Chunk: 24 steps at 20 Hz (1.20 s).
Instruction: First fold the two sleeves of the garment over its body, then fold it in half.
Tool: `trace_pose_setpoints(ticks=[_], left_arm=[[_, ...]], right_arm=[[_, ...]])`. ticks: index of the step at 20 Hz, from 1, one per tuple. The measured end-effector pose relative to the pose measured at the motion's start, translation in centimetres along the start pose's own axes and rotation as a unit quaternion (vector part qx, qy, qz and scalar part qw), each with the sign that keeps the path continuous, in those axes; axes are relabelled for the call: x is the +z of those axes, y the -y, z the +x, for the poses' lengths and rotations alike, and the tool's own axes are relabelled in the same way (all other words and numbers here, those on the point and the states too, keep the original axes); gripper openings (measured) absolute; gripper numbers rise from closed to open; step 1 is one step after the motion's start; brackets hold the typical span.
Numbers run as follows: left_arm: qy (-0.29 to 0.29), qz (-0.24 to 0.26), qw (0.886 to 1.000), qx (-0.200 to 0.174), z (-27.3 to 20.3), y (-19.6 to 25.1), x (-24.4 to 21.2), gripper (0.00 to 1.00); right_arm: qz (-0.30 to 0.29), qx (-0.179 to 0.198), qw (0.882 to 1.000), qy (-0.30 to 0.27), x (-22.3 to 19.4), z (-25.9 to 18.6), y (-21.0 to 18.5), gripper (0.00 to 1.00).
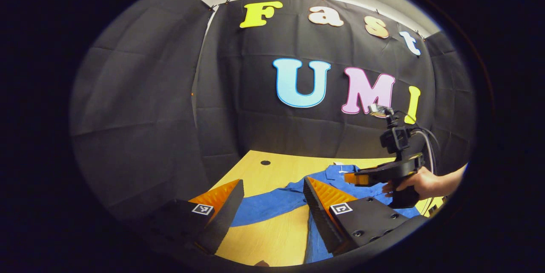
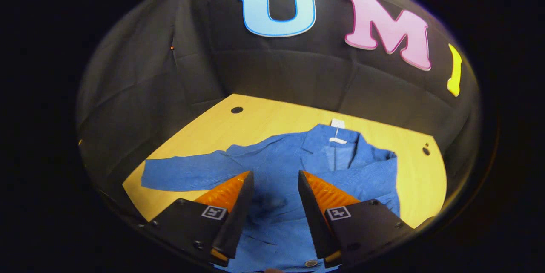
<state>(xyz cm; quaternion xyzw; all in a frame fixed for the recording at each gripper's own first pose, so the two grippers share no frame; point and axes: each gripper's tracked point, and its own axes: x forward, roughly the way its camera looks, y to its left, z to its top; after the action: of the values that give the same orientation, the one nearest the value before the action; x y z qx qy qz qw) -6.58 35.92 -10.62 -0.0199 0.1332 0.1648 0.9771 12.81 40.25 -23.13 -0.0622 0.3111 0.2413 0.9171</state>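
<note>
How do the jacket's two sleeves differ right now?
The left sleeve lies stretched straight out over the bare table, away from the jacket's body. The right sleeve looks already folded in over the body, its edge running straight down that side. Both are the same creased blue cloth, and neither is gripped.

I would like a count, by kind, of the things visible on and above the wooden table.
Blue cloth jacket, lying flat: 1
Light wooden table: 1
Hand-held tongs: 2, the left tongs and the right tongs
Dark round holes in the tabletop: 2
Total: 6
</note>
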Motion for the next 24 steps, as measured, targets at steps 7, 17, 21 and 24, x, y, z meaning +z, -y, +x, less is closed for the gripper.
trace_pose_setpoints(ticks=[7,17,21,24], left_arm=[[-0.034,-0.027,0.999,0.023,4.3,-2.0,-3.6,0.82],[-0.047,0.027,0.996,0.076,8.5,-7.1,-6.2,0.84],[-0.068,0.008,0.993,0.099,10.8,-10.3,-9.0,0.84],[-0.094,-0.009,0.986,0.135,12.2,-13.4,-11.6,0.84]], right_arm=[[0.015,-0.056,0.996,0.074,2.4,-9.0,8.0,0.95],[0.070,-0.148,0.948,0.274,9.5,-26.0,13.0,0.89],[0.070,-0.163,0.943,0.282,10.0,-27.7,14.2,0.89],[0.070,-0.169,0.941,0.285,10.3,-28.4,14.3,0.93]])
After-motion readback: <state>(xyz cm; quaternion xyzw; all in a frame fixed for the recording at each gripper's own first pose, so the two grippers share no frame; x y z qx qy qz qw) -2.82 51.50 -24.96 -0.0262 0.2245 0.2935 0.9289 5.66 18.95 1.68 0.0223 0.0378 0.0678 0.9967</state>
